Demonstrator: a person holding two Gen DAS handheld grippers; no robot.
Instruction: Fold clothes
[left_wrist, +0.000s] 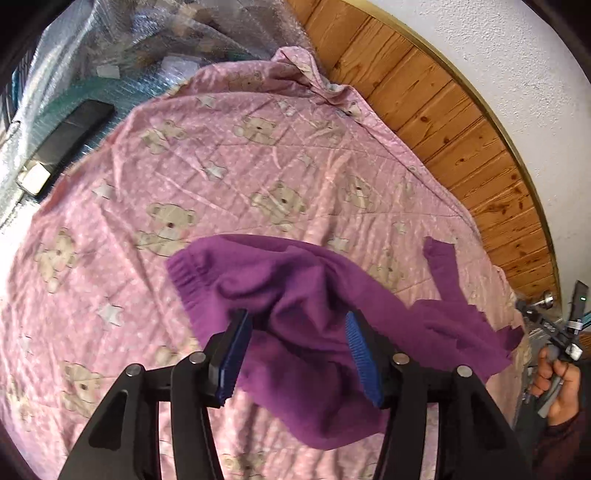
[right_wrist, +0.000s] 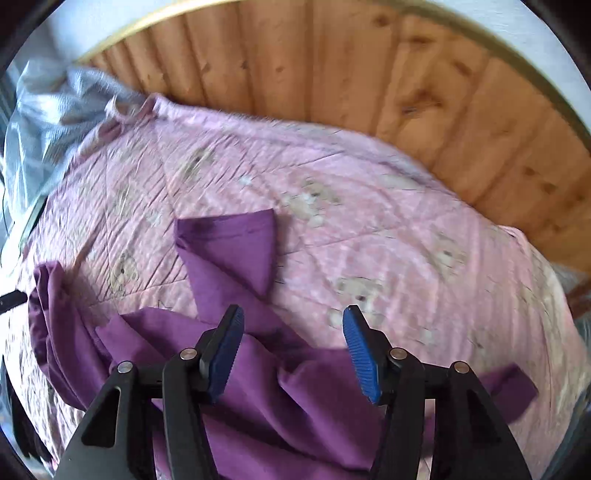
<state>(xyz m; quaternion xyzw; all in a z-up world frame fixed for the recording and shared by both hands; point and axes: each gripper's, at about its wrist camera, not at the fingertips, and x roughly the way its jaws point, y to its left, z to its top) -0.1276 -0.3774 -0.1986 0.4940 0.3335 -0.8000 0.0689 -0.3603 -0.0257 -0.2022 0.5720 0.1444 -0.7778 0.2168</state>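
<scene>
Crumpled purple knit sweater (left_wrist: 295, 314) heaped on pink bear-print quilted bedspread (left_wrist: 221, 166). Left gripper (left_wrist: 295, 354) and right gripper (right_wrist: 293, 350): both spread wide, gripping nothing. Risks: pinching bunched layers together, snagging quilt beneath, sleeve (right_wrist: 236, 247) trapped mid-fold.

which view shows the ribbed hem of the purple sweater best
The left wrist view: the ribbed hem of the purple sweater lies sharp and unobstructed beyond the open left gripper. The right wrist view is motion-blurred and shows only bunched purple fabric at its left edge, ribbing indiscernible.
</scene>
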